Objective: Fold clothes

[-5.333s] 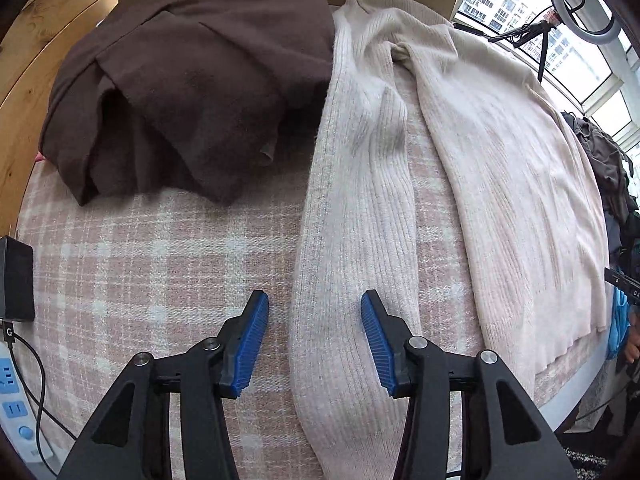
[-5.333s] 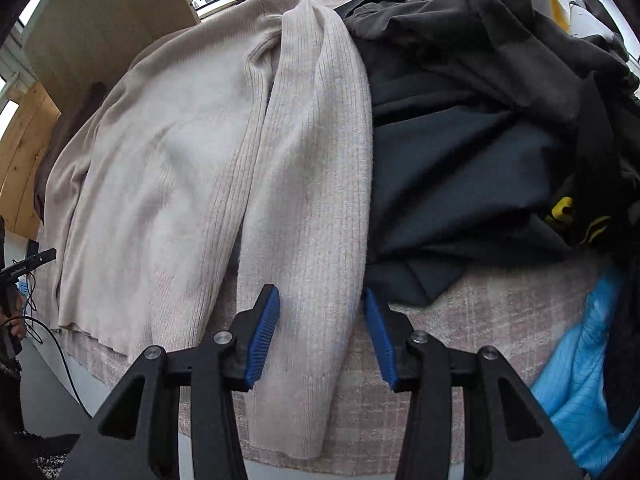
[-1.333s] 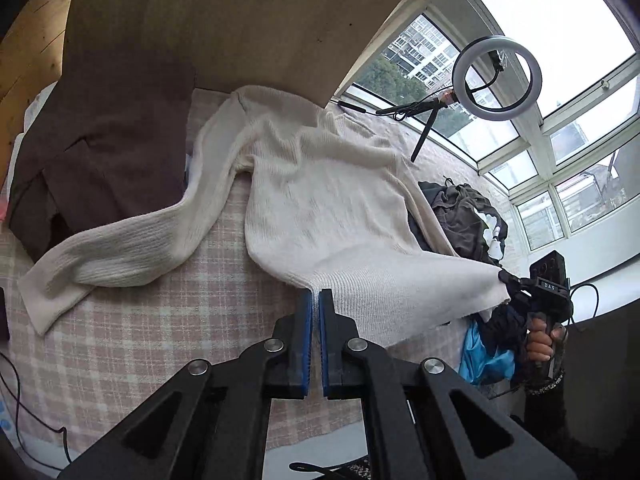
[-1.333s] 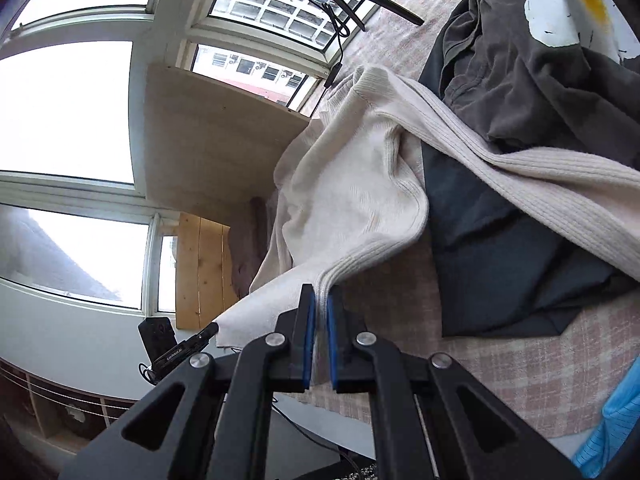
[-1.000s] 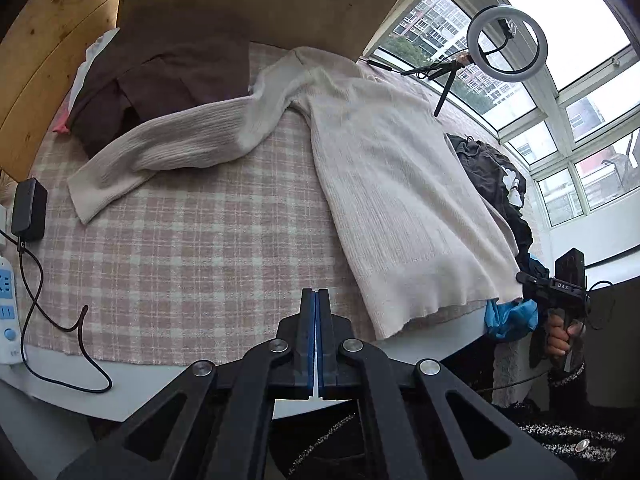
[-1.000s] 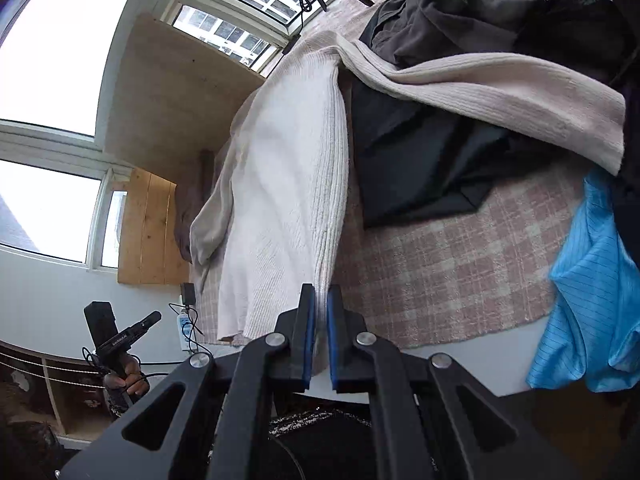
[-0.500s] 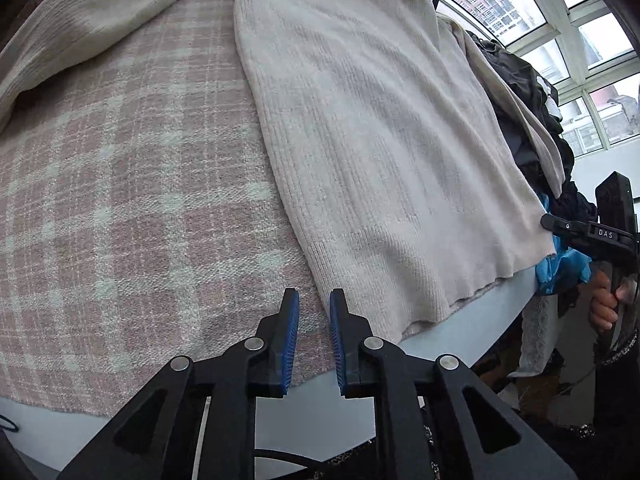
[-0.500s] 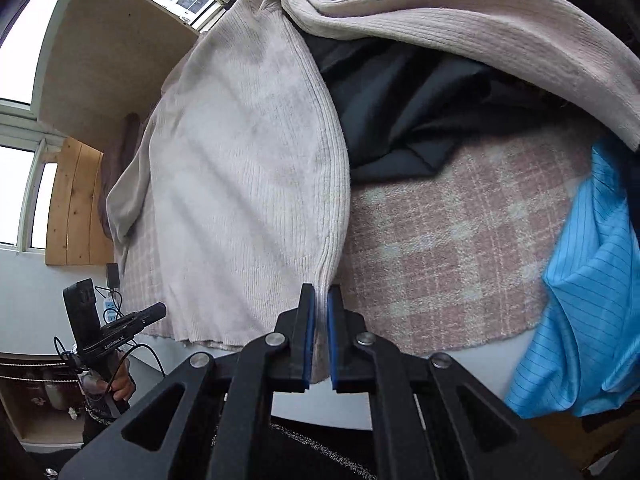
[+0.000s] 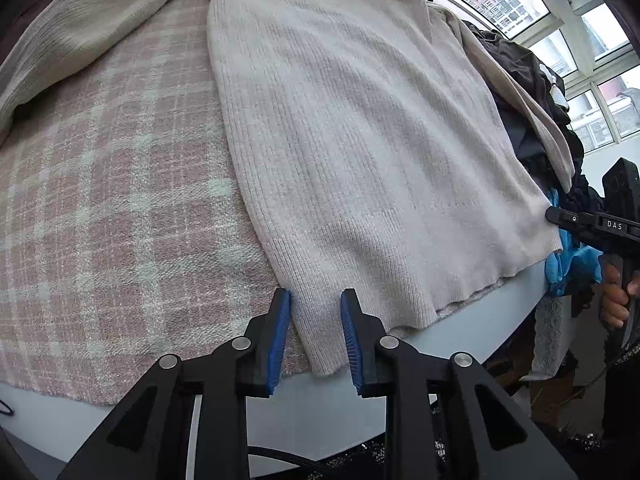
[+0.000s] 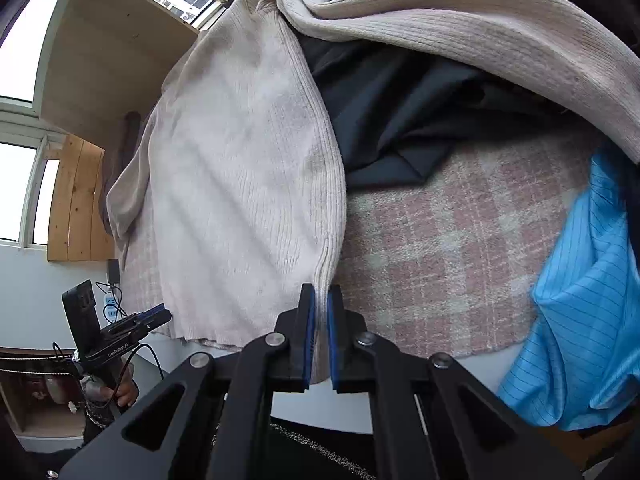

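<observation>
A cream knit sweater (image 9: pixel 360 140) lies spread flat on the pink plaid cloth (image 9: pixel 100 200), hem towards the near table edge. My left gripper (image 9: pixel 316 296) hovers over the sweater's near left hem corner. Its jaws are opening, and the corner lies between the blue pads without being pinched. My right gripper (image 10: pixel 321 292) is shut on the opposite hem corner of the sweater (image 10: pixel 248 160). One sleeve (image 9: pixel 80 40) trails to the far left. The other sleeve (image 10: pixel 480 28) drapes over dark clothes.
A heap of dark garments (image 10: pixel 400 112) and a bright blue garment (image 10: pixel 580 300) crowd the right side of the plaid cloth (image 10: pixel 440 260). The white table edge (image 9: pixel 500 292) runs just beyond the hem. A person's hand (image 9: pixel 616 300) holds the right gripper's handle.
My left gripper has dropped from high above to the near left hem corner, and its jaws have parted. My right gripper sank a little with the hem still in it.
</observation>
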`<state>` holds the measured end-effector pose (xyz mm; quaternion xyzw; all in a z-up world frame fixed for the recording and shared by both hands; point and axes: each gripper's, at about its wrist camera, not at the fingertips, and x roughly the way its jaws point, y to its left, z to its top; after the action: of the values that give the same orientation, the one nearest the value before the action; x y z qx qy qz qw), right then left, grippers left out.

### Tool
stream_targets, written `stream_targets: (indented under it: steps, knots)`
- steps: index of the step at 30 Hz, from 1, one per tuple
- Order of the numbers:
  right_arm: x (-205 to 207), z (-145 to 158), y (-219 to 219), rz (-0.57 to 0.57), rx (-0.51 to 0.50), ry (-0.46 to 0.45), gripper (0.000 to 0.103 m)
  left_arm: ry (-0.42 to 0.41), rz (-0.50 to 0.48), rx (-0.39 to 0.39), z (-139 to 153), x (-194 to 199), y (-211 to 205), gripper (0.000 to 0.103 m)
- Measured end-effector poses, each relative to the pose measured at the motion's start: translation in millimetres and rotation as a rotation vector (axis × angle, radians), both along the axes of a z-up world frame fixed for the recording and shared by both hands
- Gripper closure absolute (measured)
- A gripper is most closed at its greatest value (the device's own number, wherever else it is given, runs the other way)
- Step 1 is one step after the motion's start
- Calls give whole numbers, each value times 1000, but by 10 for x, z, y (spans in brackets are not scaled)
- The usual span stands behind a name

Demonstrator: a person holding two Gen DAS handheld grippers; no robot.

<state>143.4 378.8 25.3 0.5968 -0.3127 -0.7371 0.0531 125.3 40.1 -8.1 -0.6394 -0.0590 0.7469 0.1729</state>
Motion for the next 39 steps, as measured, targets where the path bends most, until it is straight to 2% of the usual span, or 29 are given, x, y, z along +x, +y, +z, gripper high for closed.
stream_targets:
  steps: [1,2,4,9,13,14,15,17,21,26,29,30,32,34,37,39]
  knots:
    - [-3,1,-18,4,2,0,97,13,2,-16,2,30,10,87]
    - [-5,8,-25,8,3,2,97,13,4,-16,-12,70,3,96]
    - [-5,16,-19,16,8,3,97,7,15,18,-38,181,-57,99]
    - [1,-43,58,16,-7,-13,97,-8,82,80,-22,265,-206,100]
    - [-16,-88,74,25,-29,-24,96,-29,104,69,-46,215,-256,90]
    - [-25,-97,69,32,-24,-24,96,-29,96,66,-54,209,-246,90]
    - [-31,-106,63,39,-21,-23,96,-18,77,65,-46,213,-207,99]
    - [-38,-97,38,57,-18,-11,97,0,60,71,14,216,-166,101]
    - [-111,185,28,61,-13,65,97,93,70,111,529,119,-352,101]
    - [-136,940,2,68,-28,229,97,260,122,124,1441,63,-1047,101]
    - [-20,1187,-131,118,-18,273,97,284,126,94,1626,269,-1172,101]
    - [33,1158,-183,135,-12,256,97,261,115,76,1546,285,-1088,101]
    - [139,935,-283,163,8,186,97,189,88,49,1197,200,-878,101]
    - [232,653,-375,185,27,105,97,102,86,68,858,138,-799,101]
    - [241,235,-429,188,86,1,97,10,82,54,446,170,-792,101]
    - [194,41,-453,185,78,-45,97,-54,77,32,273,109,-829,102]
